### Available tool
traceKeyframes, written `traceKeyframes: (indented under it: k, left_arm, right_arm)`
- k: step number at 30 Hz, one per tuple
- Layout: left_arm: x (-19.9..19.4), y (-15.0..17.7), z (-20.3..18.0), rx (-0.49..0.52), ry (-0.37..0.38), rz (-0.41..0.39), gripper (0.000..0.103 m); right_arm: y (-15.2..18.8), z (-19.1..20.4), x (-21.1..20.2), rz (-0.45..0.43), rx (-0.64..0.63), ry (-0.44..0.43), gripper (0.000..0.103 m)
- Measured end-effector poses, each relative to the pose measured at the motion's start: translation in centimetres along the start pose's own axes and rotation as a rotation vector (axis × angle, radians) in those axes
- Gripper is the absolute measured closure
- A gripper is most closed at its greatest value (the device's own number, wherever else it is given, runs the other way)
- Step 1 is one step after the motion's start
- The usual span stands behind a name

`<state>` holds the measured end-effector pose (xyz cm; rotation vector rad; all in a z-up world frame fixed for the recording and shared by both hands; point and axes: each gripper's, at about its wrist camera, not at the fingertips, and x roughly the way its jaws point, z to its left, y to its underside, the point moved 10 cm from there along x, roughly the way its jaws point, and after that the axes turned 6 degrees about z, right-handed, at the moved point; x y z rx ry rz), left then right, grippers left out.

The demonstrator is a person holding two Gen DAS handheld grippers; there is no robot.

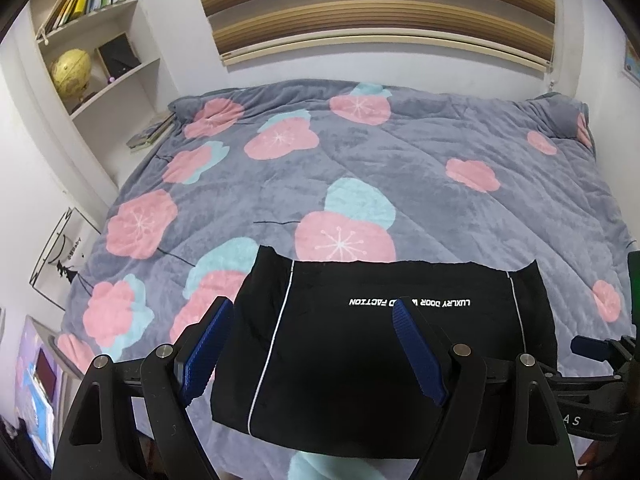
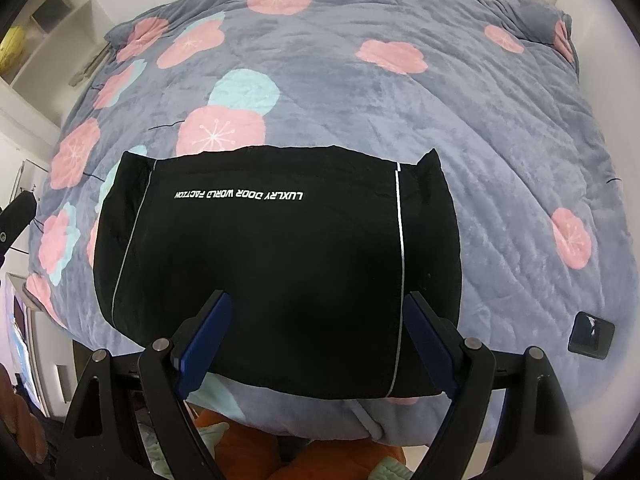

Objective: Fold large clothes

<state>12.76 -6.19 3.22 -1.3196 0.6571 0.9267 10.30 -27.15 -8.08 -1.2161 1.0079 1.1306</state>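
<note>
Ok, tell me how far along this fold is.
Looks nearly done: the black garment lies on the floral quilt as a compact folded rectangle. Nothing is in hand; the left gripper and right gripper hover open above it. Possibly one more fold remains.

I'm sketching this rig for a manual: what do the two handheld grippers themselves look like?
Both match: the left gripper and right gripper have black angular linkage arms with triangular cut-outs and round silver pivot pins. Each finger carries a ribbed blue pad. No cables or sleeves show.
</note>
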Motion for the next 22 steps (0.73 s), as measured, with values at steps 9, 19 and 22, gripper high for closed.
traceKeyframes:
  k: [9,19,22]
  left_arm:
    - [0.4,0.0,0.5,0.007,-0.019,0.000,0.020]
    - [0.8,-1.2,1.4,0.029,-0.091,-0.040,0.020]
    - [1.0,-1.5,1.2,0.040,-0.102,-0.037,0.020]
  right_arm:
    - [-0.3,0.1,0.3,0.008,0.004,-0.001,0.015]
    - [-1.1,0.5,1.0,0.013,0.009,-0.016,0.015]
    - [-1.5,0.8,1.2,0.013,0.005,-0.020,0.015]
